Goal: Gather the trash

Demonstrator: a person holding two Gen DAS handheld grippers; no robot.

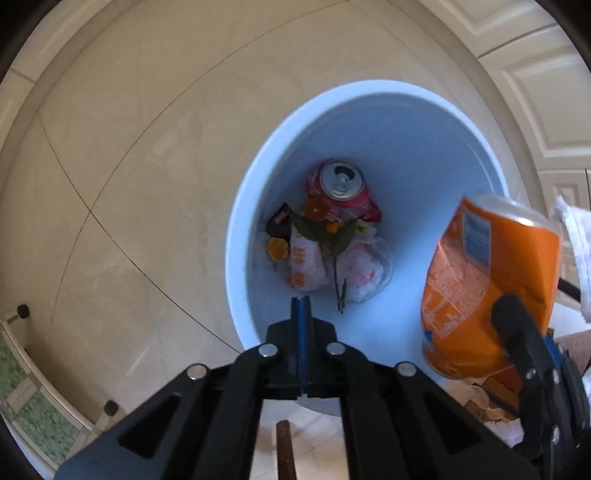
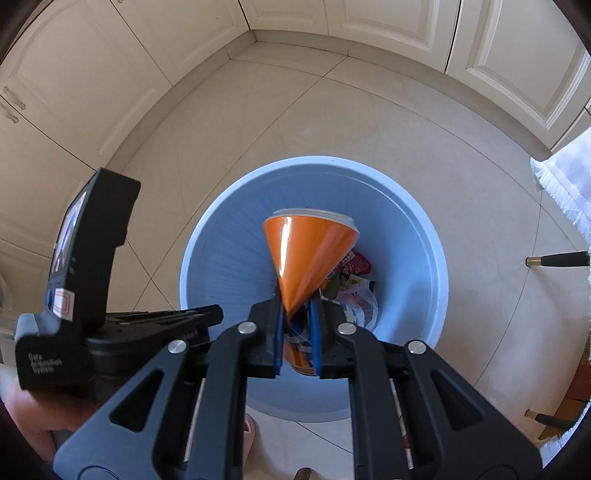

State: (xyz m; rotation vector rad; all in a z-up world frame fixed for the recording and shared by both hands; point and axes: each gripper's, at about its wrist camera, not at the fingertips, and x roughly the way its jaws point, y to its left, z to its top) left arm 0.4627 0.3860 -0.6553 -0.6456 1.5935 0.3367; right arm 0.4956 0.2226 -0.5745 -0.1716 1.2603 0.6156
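A light blue bin (image 1: 243, 236) (image 2: 207, 236) stands on the tiled floor below both grippers. At its bottom lie a red can (image 1: 341, 184), orange peel, a leafy stem and crumpled wrappers (image 2: 356, 291). My left gripper (image 1: 301, 301) hangs over the bin's near rim, its blue-lined jaws pressed together with nothing between them. My right gripper (image 2: 297, 308) is shut on a crushed orange can (image 2: 310, 251) (image 1: 484, 280), pinched flat at its lower end and held over the bin's mouth. In the left wrist view the right gripper's finger (image 1: 517, 332) presses the can's side.
Cream cabinet doors (image 2: 388, 26) line the far walls. A white fringed cloth (image 2: 565, 188) hangs at the right, with dark furniture legs (image 2: 557, 260) near it. Paper and cardboard scraps (image 1: 491, 402) lie at the lower right. A pale rack's feet (image 1: 22, 312) stand at the left.
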